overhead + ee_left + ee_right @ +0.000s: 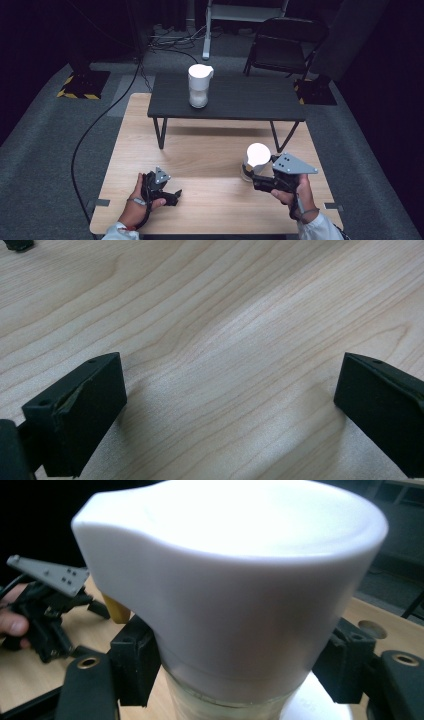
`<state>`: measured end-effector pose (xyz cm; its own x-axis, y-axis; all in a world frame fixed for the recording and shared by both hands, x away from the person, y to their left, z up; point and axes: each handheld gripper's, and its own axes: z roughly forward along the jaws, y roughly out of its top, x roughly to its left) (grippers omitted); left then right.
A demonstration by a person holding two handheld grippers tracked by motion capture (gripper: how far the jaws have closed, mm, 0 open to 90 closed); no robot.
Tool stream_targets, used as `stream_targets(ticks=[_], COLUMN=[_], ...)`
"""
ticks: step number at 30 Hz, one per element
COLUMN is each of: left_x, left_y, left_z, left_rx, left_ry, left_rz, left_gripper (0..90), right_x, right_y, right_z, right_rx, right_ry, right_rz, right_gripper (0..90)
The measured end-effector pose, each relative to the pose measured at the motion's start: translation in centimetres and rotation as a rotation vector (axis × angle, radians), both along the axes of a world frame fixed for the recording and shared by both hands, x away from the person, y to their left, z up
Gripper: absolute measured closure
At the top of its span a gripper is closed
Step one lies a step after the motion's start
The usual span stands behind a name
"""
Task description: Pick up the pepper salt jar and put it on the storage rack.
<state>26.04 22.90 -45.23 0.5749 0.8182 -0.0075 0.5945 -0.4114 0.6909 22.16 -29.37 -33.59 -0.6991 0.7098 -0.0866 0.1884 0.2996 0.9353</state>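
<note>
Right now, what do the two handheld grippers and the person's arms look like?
Both the left gripper and the right gripper are black with blocky jaws, and each carries a grey three-cornered plate dotted with small holes. A dark strap circles each wrist, and the sleeves are white.

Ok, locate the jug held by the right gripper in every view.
High view: the held jug, lower right, clamped by the right gripper.
Right gripper view: the jug's white lid, centre.
Left gripper view: not in it.
Shared landmark: the light wooden table.
</note>
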Motion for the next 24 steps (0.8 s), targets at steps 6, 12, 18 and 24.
stream_targets(ticks=[6, 12, 18, 24], left_x=[0.0, 0.0, 0.0, 0.0], left_y=[0.0, 0.0, 0.0, 0.0], left_z=[0.0, 0.0, 0.0, 0.0], left_rx=[0.000, 0.000, 0.000, 0.000], left_ry=[0.000, 0.000, 0.000, 0.000], left_rz=[0.000, 0.000, 0.000, -0.001], left_gripper=[0.0, 0.0, 0.0, 0.0], right_x=[0.8, 1.9, 3.1, 3.9], right_y=[0.3, 0.9, 1.4, 1.9], right_z=[1.8, 2.8, 3.4, 4.1], right_rx=[0.002, -0.007, -0.002, -0.001], right_ry=[-0.026, -0.042, -0.049, -0.066], right_rz=[-0.024, -0.034, -0.049, -0.054], right_gripper=[29.7, 29.7, 29.7, 29.7])
